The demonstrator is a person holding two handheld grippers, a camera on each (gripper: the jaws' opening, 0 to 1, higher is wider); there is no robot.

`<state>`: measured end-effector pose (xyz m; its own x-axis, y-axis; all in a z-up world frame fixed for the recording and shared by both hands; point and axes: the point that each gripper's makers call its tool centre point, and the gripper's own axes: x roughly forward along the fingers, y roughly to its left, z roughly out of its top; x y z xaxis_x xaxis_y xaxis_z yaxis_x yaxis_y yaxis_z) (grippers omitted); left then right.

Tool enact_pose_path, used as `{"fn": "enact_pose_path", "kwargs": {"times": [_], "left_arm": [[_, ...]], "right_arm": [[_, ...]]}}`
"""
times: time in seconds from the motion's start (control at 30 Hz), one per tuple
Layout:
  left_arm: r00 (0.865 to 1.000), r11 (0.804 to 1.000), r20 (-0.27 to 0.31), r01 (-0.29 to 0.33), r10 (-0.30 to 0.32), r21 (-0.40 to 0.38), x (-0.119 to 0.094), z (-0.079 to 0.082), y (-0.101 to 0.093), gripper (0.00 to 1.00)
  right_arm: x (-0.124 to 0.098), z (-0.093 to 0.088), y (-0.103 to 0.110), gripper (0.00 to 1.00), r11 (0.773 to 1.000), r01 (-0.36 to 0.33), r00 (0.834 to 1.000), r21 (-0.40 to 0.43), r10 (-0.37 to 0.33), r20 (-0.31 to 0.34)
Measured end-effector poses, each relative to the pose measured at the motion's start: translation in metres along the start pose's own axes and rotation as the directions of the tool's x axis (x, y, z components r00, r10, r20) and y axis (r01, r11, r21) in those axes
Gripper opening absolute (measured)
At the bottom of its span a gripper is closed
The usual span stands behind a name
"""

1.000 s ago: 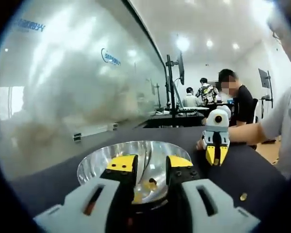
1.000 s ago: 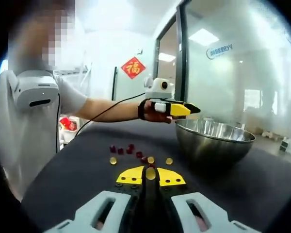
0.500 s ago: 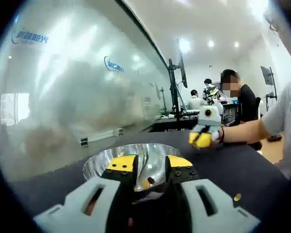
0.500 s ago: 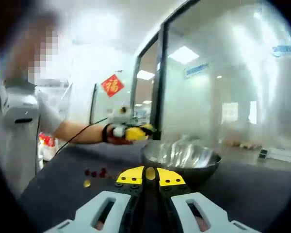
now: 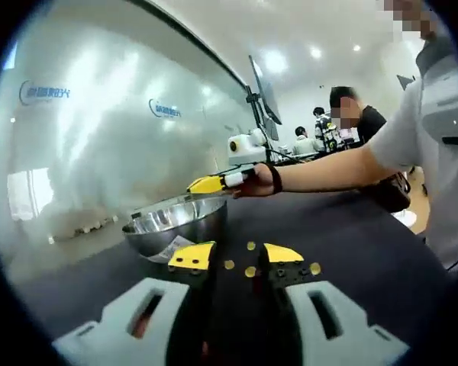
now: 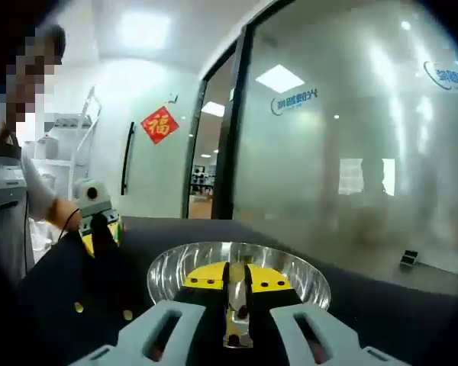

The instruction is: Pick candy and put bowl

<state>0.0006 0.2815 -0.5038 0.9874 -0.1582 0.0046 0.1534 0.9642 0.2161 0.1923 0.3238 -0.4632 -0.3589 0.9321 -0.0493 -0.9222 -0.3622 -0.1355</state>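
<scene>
Two tools in play. Right tool [image 6: 237,276] hung over the steel bowl [image 6: 305,276], jaws nearly shut; whether they pinched a candy, cannot tell. From the left gripper view it [image 5: 208,184] reached above the bowl [image 5: 175,227]. Left tool [image 5: 240,259] stood open and empty, low over the dark worktop [image 5: 351,244], gold candies [image 5: 249,271] lying loose between its tips, just beside the bowl.

Frosted glass wall [image 5: 84,145] with blue logo; red diamond sign [image 6: 159,124] beside door; monitor [image 5: 261,80] on stand.
</scene>
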Motion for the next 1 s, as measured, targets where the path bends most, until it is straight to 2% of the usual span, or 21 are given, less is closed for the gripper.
{"fn": "enact_pose_path", "kwargs": {"times": [0.1,0.17,0.23,0.27,0.33,0.4,0.6,0.7,0.73,0.83,0.9,1.0], "left_arm": [[1.0,1.0,-0.003,0.013,-0.013,-0.025,0.001,-0.005,0.0,0.16],[0.999,0.998,-0.02,0.047,-0.046,0.035,0.0,-0.008,-0.003,0.17],[0.999,0.999,-0.018,0.046,-0.046,0.005,0.0,-0.009,0.0,0.17],[0.999,0.998,-0.014,0.05,-0.051,-0.04,-0.001,-0.01,0.0,0.16],[0.998,0.998,-0.022,0.055,-0.056,-0.037,0.001,-0.015,0.0,0.16],[0.994,0.997,-0.075,0.082,-0.083,-0.017,0.004,-0.026,-0.008,0.16],[0.993,0.995,-0.074,0.095,-0.097,-0.03,0.004,-0.025,-0.013,0.16],[0.992,0.996,-0.091,0.086,-0.089,-0.038,0.001,-0.028,-0.007,0.16],[0.989,0.995,-0.113,0.089,-0.092,-0.039,-0.002,-0.032,-0.006,0.16],[0.986,0.993,-0.131,0.1,-0.108,-0.064,-0.006,-0.037,-0.005,0.16],[0.985,0.994,-0.142,0.093,-0.101,-0.062,-0.006,-0.04,-0.003,0.15],[0.978,0.99,-0.164,0.12,-0.131,-0.075,-0.008,-0.045,-0.009,0.15]], "right_arm": [[0.006,-0.004,0.001,0.05,1.0,-0.014,0.999,-0.021,0.013,-0.04],[0.009,-0.005,0.001,0.05,0.999,-0.018,0.999,-0.028,0.017,-0.05],[0.011,-0.005,0.0,0.06,0.999,-0.024,0.998,-0.031,0.022,-0.052],[0.011,-0.006,-0.001,0.07,0.999,-0.024,0.998,-0.031,0.022,-0.057],[0.011,-0.01,-0.003,0.11,0.999,-0.023,0.998,-0.024,0.021,-0.064],[0.011,-0.014,-0.005,0.11,1.0,-0.025,0.997,-0.013,0.024,-0.077],[0.005,-0.014,-0.006,0.11,1.0,-0.021,0.996,-0.009,0.02,-0.083],[-0.006,-0.01,0.006,0.11,0.999,-0.038,0.997,-0.011,0.038,-0.069],[-0.012,-0.009,0.014,0.11,0.998,-0.055,0.996,-0.02,0.053,-0.066],[-0.036,-0.004,0.043,0.11,0.992,-0.12,0.992,-0.03,0.119,-0.041],[-0.049,-0.006,0.055,0.11,0.99,-0.138,0.99,-0.02,0.137,-0.043],[-0.068,-0.017,0.077,0.11,0.985,-0.169,0.985,0.015,0.17,-0.038]]}}
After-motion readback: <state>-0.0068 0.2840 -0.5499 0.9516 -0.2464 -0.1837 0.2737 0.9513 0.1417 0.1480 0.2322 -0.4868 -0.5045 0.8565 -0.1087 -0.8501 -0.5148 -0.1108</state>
